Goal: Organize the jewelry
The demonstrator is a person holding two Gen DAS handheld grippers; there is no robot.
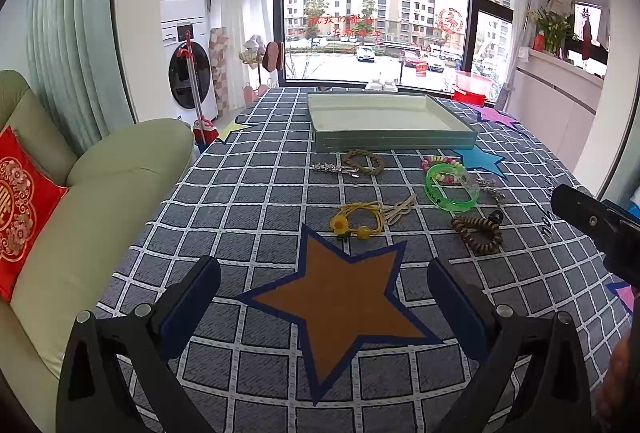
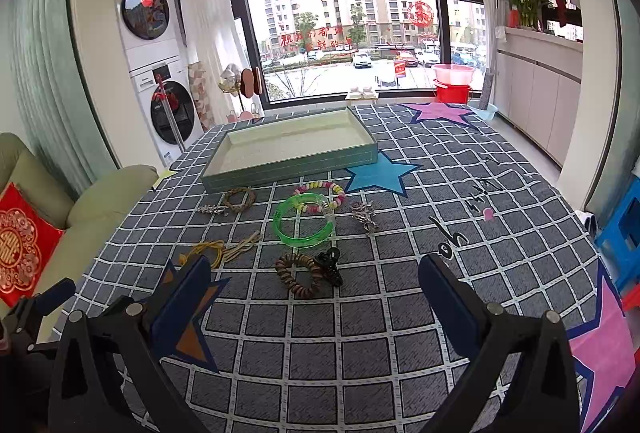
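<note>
Several jewelry pieces lie on the checked tablecloth before a green tray (image 1: 394, 143) (image 2: 296, 169): a green bangle (image 1: 452, 191) (image 2: 304, 221), a bead bracelet (image 2: 320, 197), a brown coil bracelet (image 1: 478, 229) (image 2: 298, 275), a black clip (image 2: 330, 265), a yellow cord (image 1: 358, 219) (image 2: 206, 251), a rope bracelet (image 1: 364, 161) (image 2: 239, 199) and silver chains (image 1: 334, 168) (image 2: 364, 217). My left gripper (image 1: 324, 293) is open and empty over an orange star. My right gripper (image 2: 314, 297) is open and empty, just short of the coil bracelet.
A sofa (image 1: 80, 233) with a red cushion stands left of the table. The tray sits near the table's far edge, by the window. Blue stools (image 2: 624, 229) stand at the right. The right gripper's side shows in the left wrist view (image 1: 596, 225).
</note>
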